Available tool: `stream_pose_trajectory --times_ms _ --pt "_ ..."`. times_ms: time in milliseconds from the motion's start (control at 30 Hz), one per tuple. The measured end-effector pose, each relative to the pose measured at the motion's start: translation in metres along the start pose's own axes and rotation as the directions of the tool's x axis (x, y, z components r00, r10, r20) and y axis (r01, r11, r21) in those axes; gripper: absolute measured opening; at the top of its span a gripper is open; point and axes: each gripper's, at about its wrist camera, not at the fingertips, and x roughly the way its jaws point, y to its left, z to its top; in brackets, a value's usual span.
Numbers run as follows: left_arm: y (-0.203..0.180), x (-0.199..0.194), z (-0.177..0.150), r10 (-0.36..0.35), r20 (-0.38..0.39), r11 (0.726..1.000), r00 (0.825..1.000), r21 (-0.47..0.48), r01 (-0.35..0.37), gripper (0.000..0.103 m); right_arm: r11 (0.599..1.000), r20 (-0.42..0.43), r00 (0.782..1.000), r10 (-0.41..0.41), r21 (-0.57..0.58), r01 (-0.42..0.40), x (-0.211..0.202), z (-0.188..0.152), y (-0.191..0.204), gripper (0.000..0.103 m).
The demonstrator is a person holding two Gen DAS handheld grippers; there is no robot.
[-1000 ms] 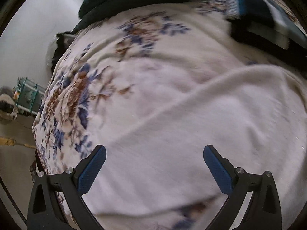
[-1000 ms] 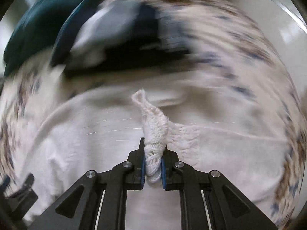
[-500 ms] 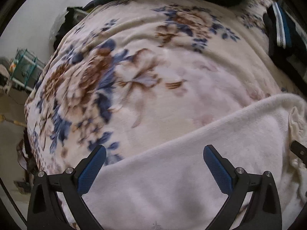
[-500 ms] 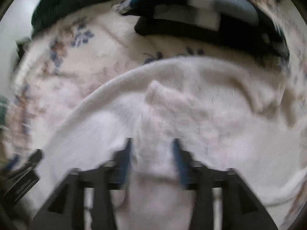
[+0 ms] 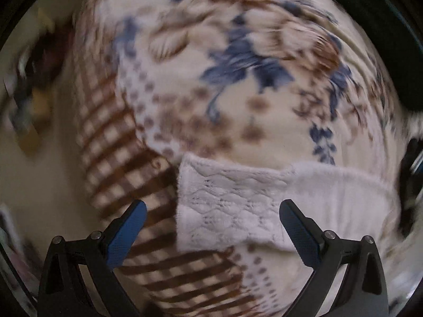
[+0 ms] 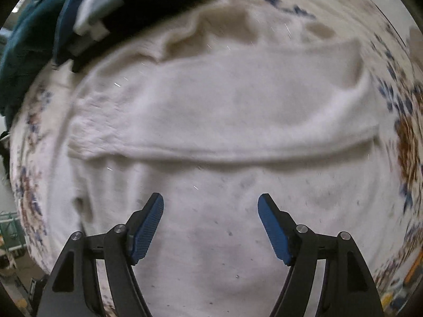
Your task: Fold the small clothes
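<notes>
A white fuzzy knit garment [image 6: 216, 121] lies spread on a floral blanket, with one part folded across it in a thick band [image 6: 211, 142]. My right gripper [image 6: 210, 222] is open and empty just above its near part. In the left wrist view a lace-knit end of the white garment [image 5: 227, 200] lies near the bed's corner. My left gripper [image 5: 212, 227] is open and empty, its fingers either side of that end and above it.
The floral blanket [image 5: 238, 84] covers the bed, with a brown checked border [image 5: 116, 142] at the corner and floor beyond. A pile of dark teal, black and grey clothes [image 6: 79, 18] lies at the far left of the bed.
My right gripper has opened and let go of the white knit piece, which now lies folded on the garment. My left gripper has swung toward the bed's corner and the garment's lace end.
</notes>
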Motion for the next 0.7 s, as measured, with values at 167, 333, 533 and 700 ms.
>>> stream_pose_trajectory --times_ms 167,333,533,700 --pt "0.005 0.047 0.004 -0.060 -0.074 0.997 0.995 -0.045 0.056 0.080 0.999 -0.050 0.999 0.004 0.032 -0.003 0.020 -0.012 -0.001 0.076" --pt "-0.015 0.017 0.015 -0.068 0.069 0.998 0.995 0.012 0.068 0.009 1.000 -0.054 0.999 0.002 -0.005 -0.003 0.025 -0.017 0.015 0.076" --pt "-0.008 -0.021 0.069 -0.197 0.212 0.980 0.957 0.002 0.201 0.019 1.000 -0.045 0.999 0.007 -0.028 -0.008 0.020 -0.016 0.021 0.076" --pt "0.047 0.001 0.076 -0.286 0.156 0.931 0.945 -0.187 0.313 0.033 0.999 -0.044 0.999 0.023 -0.041 -0.025 0.015 -0.020 0.020 0.076"
